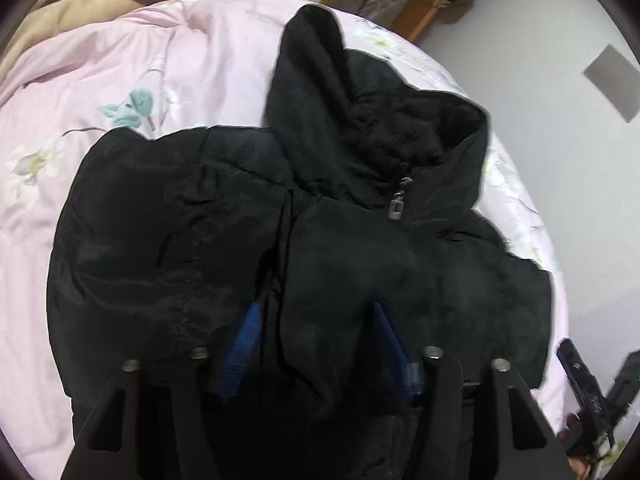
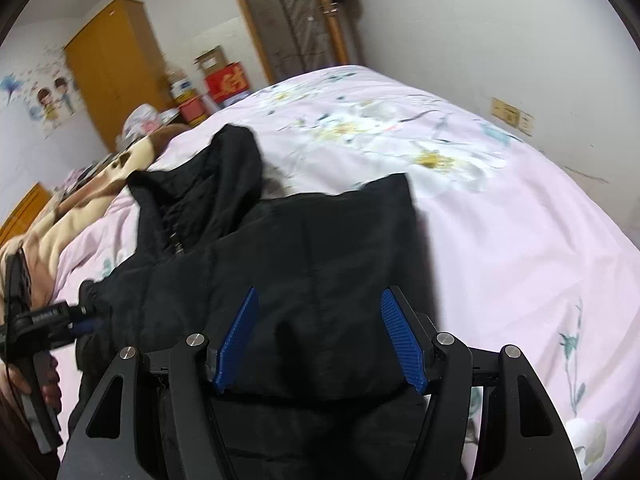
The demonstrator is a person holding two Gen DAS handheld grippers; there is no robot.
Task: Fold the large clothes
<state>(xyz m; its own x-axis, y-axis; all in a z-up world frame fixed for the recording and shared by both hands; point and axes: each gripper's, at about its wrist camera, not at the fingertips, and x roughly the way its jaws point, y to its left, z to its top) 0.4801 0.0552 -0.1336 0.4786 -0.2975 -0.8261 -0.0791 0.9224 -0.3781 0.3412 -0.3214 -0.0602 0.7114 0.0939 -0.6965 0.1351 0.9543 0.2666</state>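
Garment: a black hooded padded jacket (image 1: 320, 240) lies on the pink floral duvet (image 1: 100, 80) of a bed, hood (image 1: 360, 100) toward the far side, zip pull (image 1: 396, 208) showing just below the collar.
Lay: in the left wrist view the body looks partly gathered, with one panel or sleeve lapped over the middle; the right wrist view shows a flat dark panel (image 2: 328, 240) reaching toward the bed's open side.
Left gripper (image 1: 316, 344): jaws stand wide, blue pads either side of a raised ridge of fabric; whether the pads touch it I cannot tell.
Right gripper (image 2: 320, 336): jaws wide apart over the near hem of the jacket, dark cloth between and under them, nothing pinched.
Handling: soft and bulky, probably light for its size; the shell looks smooth and likely slippery, and the padding will spring back, so folds may not stay put.
Where to hold: judged best at a seam, hem or cuff edge, where layers are thin enough to clamp; a bite into thick padding would likely slip.
Risk: the hood and zip pull could drag and undo a fold.
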